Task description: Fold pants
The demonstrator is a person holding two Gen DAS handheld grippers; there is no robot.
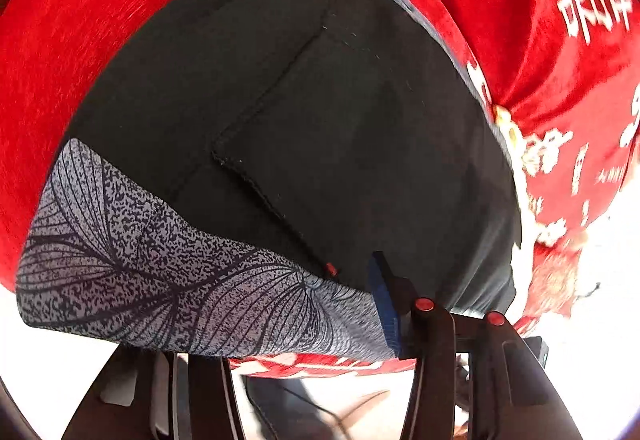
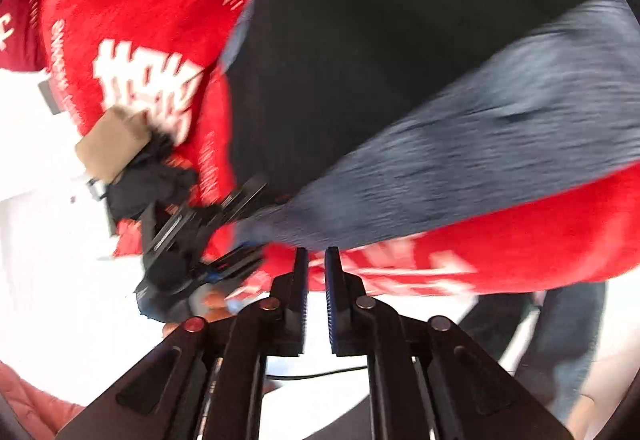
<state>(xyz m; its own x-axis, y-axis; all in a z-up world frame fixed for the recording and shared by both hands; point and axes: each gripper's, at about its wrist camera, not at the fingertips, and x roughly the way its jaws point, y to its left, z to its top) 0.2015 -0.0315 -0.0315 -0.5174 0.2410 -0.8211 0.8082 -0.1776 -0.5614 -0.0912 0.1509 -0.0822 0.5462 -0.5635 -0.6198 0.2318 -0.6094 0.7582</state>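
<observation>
Black pants [image 1: 320, 120] with a grey leaf-print waistband [image 1: 160, 272] lie flat on a red cloth [image 1: 540, 40] printed with white characters. A sewn back pocket [image 1: 352, 128] faces up. My left gripper [image 1: 320, 280] is at the waistband's end. Its right finger [image 1: 384, 296] shows its blue pad against the fabric, and the waistband hides the other finger. In the right wrist view the left gripper [image 2: 248, 226] has its jaws apart around the waistband's tip. My right gripper [image 2: 316, 254] points at the waistband's [image 2: 460, 144] lower edge. Its jaws stand a narrow gap apart with nothing between them.
The red cloth [image 2: 140, 0] hangs over the table's near edge, with bright white floor below it. A tan block [image 2: 112, 144] sits behind the left gripper. A person's legs in jeans [image 2: 572, 352] stand at the lower right, and a pink sleeve [image 2: 32, 400] shows at the lower left.
</observation>
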